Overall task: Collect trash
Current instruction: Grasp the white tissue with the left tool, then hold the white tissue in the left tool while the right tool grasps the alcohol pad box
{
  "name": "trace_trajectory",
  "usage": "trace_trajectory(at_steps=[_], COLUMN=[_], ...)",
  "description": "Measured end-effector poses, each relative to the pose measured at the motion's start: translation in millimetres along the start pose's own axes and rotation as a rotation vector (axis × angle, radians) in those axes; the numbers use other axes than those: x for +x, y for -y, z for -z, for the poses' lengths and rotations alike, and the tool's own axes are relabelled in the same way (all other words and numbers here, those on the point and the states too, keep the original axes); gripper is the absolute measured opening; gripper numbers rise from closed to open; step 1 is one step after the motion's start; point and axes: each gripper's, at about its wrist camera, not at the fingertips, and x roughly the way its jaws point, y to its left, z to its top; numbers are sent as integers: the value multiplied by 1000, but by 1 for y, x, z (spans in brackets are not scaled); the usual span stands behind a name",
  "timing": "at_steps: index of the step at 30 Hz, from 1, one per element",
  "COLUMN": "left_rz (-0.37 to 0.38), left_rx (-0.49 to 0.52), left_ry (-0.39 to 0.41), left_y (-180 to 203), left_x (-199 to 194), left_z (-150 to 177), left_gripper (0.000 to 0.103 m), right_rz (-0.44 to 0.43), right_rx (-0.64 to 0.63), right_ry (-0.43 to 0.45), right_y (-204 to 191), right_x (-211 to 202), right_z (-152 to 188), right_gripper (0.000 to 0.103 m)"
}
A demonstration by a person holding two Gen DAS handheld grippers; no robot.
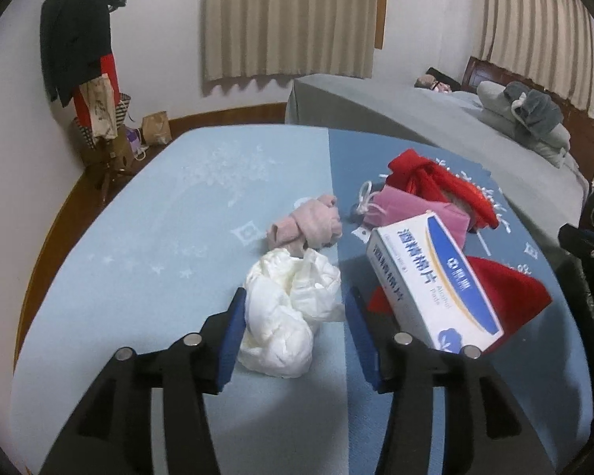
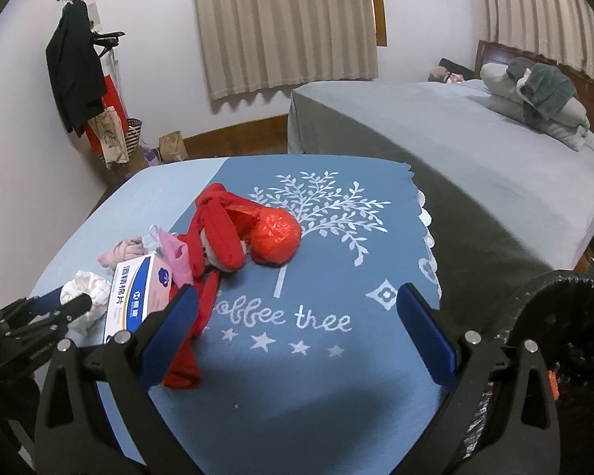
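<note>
I am holding the left gripper [image 1: 293,336] low over the worktop [image 1: 146,245], its jaws standing partly apart around a crumpled white plastic bag [image 1: 287,316]; the left pad is lying against the bag's side, while the right pad is standing clear of it, so nothing is being gripped. Just beyond the bag a rolled pink cloth [image 1: 309,227] is lying, and to the right a white-and-blue box of alcohol pads [image 1: 431,281] is resting tilted on a red garment [image 1: 507,289], with a small pink bag [image 1: 408,208] behind it. I am keeping the right gripper [image 2: 297,332] wide open and empty above the dark-blue tree-print cloth [image 2: 336,277] covering the worktop. Ahead of it the red garment is trailing toward a shiny red ball of wrapping [image 2: 277,233]. A black-lined bin [image 2: 566,316] is standing at the far right edge, beside a grey bed [image 2: 455,138].
</note>
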Motion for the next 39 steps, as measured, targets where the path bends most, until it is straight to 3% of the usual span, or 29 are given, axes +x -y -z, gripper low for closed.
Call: trace_trajectory(at_steps=[2, 5, 8, 15, 25, 39], left_rz=[-4, -8, -4, -33, -92, -90], left_rx=[-12, -45, -64, -68, -80, -110], left_ry=[-10, -18, 1, 39, 68, 69], left_y=[-4, -11, -17, -27, -55, -71], left_x=[5, 9, 3, -12, -34, -36], left_z=[2, 2, 1, -2, 1, 5], left_gripper=[48, 31, 24, 23, 23, 23], right_rz=[-4, -16, -29, -83, -198, -186], right_rx=[-2, -9, -7, -19, -80, -159], right_ry=[-2, -2, 8, 18, -39, -143], right_y=[-3, -9, -17, -43, -99, -132], right_x=[1, 1, -2, -4, 8, 40], right_z=[1, 3, 4, 4, 12, 27], right_gripper=[97, 97, 97, 97, 68, 65])
